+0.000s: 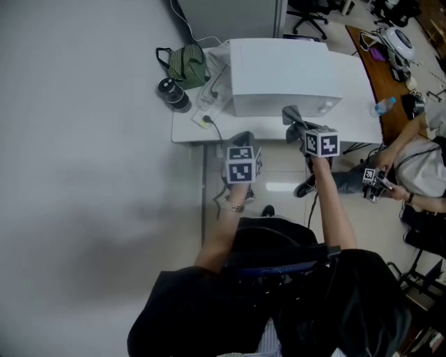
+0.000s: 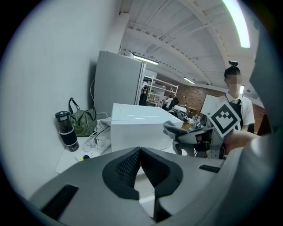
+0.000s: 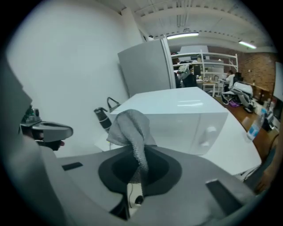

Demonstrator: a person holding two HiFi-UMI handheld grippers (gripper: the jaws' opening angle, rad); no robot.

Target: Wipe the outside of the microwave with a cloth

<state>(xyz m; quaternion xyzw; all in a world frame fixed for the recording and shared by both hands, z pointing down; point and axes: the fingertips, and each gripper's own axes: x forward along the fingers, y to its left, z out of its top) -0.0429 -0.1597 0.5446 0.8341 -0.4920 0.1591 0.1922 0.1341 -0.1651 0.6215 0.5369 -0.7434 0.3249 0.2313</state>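
The white microwave (image 1: 279,70) (image 2: 137,128) (image 3: 185,114) stands on a white table (image 1: 355,118), its door and handle facing me. My right gripper (image 1: 298,129) (image 3: 135,176) is shut on a grey cloth (image 1: 294,120) (image 3: 130,126), which stands up out of the jaws just short of the microwave's front. The left gripper view shows that cloth (image 2: 174,129) held near the microwave's front right corner. My left gripper (image 1: 242,138) (image 2: 140,152) hovers at the table's front edge, left of the right one, shut with nothing between its pads.
A green striped bag (image 1: 187,64), a black bottle (image 1: 174,94) and a power strip (image 1: 202,115) sit left of the microwave. A plastic water bottle (image 1: 383,106) lies at the table's right end. A seated person (image 1: 418,167) is at the right, and a grey cabinet (image 1: 223,17) stands behind.
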